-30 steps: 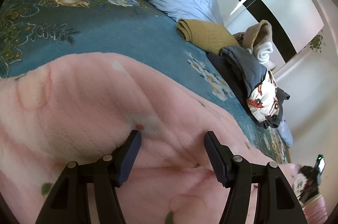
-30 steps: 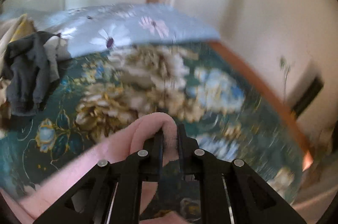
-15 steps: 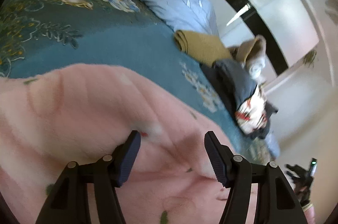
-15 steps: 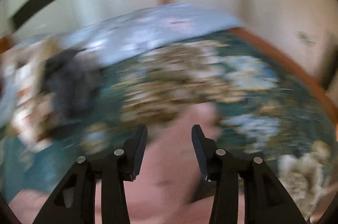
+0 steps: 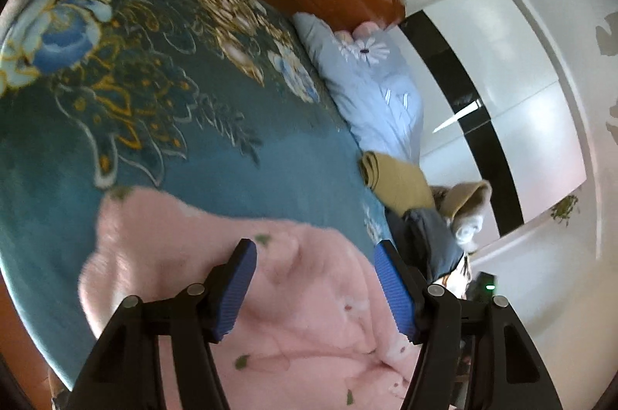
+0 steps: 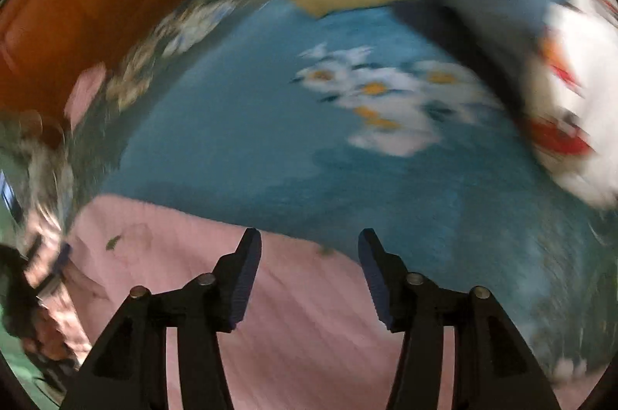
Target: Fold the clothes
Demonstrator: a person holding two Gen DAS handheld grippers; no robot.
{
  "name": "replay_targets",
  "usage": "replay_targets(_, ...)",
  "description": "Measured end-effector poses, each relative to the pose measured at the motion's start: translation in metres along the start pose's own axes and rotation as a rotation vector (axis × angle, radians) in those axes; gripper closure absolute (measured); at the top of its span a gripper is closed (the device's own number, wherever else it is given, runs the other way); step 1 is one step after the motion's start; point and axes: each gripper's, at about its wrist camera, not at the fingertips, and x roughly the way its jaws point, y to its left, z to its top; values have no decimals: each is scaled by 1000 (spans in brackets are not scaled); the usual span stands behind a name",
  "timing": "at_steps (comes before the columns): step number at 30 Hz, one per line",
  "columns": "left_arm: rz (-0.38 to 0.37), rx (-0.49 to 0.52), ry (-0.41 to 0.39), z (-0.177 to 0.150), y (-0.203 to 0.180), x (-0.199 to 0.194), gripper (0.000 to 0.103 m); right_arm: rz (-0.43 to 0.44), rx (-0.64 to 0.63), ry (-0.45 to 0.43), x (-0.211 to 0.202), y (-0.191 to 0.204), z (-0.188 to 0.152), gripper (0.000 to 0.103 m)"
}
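a: we're looking at the pink fleece garment (image 5: 301, 298), lying bunched on the bed's teal floral blanket (image 5: 216, 159), right under both tools.

b: and the left tool (image 5: 313, 288) is hanging over it with its jaws spread wide, nothing between them. the right tool (image 6: 307, 280) is doing the same, gaping and empty, though its view is smearing badly.

a: how is it going to handle?

b: i'm judging it soft, plush and light, so it's likely flopping and sagging the moment it's lifted. thick pile, so the pads should be biting well. best hold, i'd say, is a hem or corner edge, not the puffy middle.

a: any labels or writing?

b: nothing readable. only little green specks on the fleece, and the pile of other clothes (image 5: 428, 213) sitting well apart by the pale blue quilt (image 5: 370, 93).
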Motion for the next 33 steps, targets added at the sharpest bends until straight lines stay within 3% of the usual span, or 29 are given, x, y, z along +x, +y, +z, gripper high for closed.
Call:
replay_targets(3,3,-26,-23,7,8,-8,34,-9,-31,43,28,12,5,42)
replay_targets(9,2,-32,-4,8,10,-3,34,-44,-133,86,40,48,-11,42)
replay_targets(11,-1,-38,-5,7,11,-4,34,-56,-165,84,36,60,-18,55)
replay_targets(13,-3,-46,-6,7,13,-5,34,-91,-213,86,32,76,-28,89)
replay_targets(16,0,-49,-7,6,14,-8,34,-187,-317,55,23,102,-37,95)
replay_targets(20,0,-51,-8,5,14,-9,34,-293,-334,-75,-3,117,-7,96)
replay_targets(22,1,-53,-11,6,15,-10,34,-349,-304,-198,-26,120,23,103)
replay_targets(25,2,-61,-14,7,17,-10,34,-439,-296,-388,-50,130,64,103)
replay_targets(29,1,-64,-16,8,18,-12,34,-370,-245,-314,-25,126,88,103)
replay_targets(33,3,-61,-12,8,18,-12,34,-167,-205,-177,9,117,81,102)
